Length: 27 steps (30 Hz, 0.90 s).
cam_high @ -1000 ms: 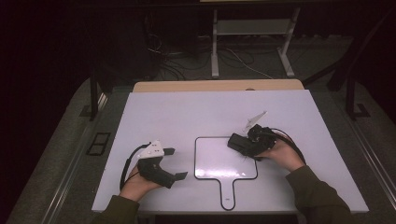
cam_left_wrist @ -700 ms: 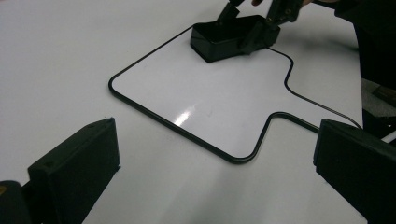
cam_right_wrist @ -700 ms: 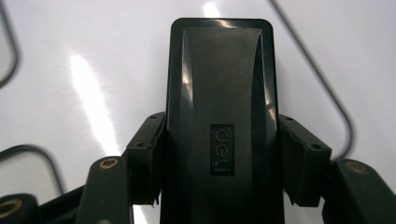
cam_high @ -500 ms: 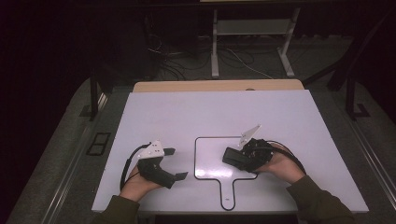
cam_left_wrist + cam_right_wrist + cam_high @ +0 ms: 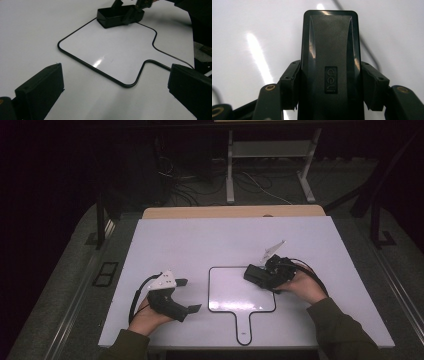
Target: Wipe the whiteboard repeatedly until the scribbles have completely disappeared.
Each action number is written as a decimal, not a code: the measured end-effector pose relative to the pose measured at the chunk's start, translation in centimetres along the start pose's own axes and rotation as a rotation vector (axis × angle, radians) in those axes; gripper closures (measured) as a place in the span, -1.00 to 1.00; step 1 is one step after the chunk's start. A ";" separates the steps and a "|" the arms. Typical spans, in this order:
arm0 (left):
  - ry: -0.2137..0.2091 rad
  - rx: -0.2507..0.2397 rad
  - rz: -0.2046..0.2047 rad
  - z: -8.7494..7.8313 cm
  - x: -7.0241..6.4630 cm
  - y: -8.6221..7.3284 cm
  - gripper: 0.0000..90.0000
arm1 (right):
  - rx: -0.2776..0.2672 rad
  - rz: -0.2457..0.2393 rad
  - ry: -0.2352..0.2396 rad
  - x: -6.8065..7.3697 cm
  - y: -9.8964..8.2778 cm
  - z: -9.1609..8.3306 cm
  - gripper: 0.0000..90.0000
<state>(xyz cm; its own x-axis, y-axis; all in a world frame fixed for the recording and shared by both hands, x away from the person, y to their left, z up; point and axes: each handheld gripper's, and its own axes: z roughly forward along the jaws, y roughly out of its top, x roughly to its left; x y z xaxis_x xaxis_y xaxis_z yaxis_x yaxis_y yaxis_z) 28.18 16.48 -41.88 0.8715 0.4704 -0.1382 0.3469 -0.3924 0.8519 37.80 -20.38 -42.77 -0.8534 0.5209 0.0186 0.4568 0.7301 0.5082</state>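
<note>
The right gripper (image 5: pixel 260 276) held a black box (image 5: pixel 329 62) squeezed between its jaws; lowering it flat seemed wise. The left gripper (image 5: pixel 187 295) waited wide.

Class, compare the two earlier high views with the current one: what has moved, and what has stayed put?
The right tool, shut on the black eraser, moved toward the person and leftward, bringing the eraser down to the upper right corner of the paddle-shaped whiteboard. Nothing was taken up or released. The left tool stayed open at the board's left side, and the whiteboard itself did not shift on the table.
</note>
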 end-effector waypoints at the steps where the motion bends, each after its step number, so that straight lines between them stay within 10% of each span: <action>1: 0.000 0.000 0.000 0.0 0.0 0.0 -1.00 | -0.002 0.017 0.002 -0.3 0.1 0.1 -0.14; 7: 0.001 -0.001 0.000 -0.1 0.0 0.0 -1.00 | 0.003 0.006 -0.013 -0.7 0.1 0.1 -0.14; 20: 0.001 -0.001 0.002 0.0 -0.1 0.0 -1.00 | 0.032 -0.149 0.050 5.1 -1.0 -0.8 -0.14; 27: 0.000 -0.001 0.001 0.0 0.0 0.0 -1.00 | 0.017 -0.069 0.036 2.5 -0.6 -0.4 -0.13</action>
<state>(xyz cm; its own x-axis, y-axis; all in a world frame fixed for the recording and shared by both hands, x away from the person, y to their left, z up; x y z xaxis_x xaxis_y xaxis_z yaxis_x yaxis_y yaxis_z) 28.20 16.45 -41.84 0.8720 0.4699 -0.1371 0.3455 -0.3923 0.8525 35.27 -19.71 -42.64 -0.8914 0.4529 0.0154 0.4006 0.7716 0.4942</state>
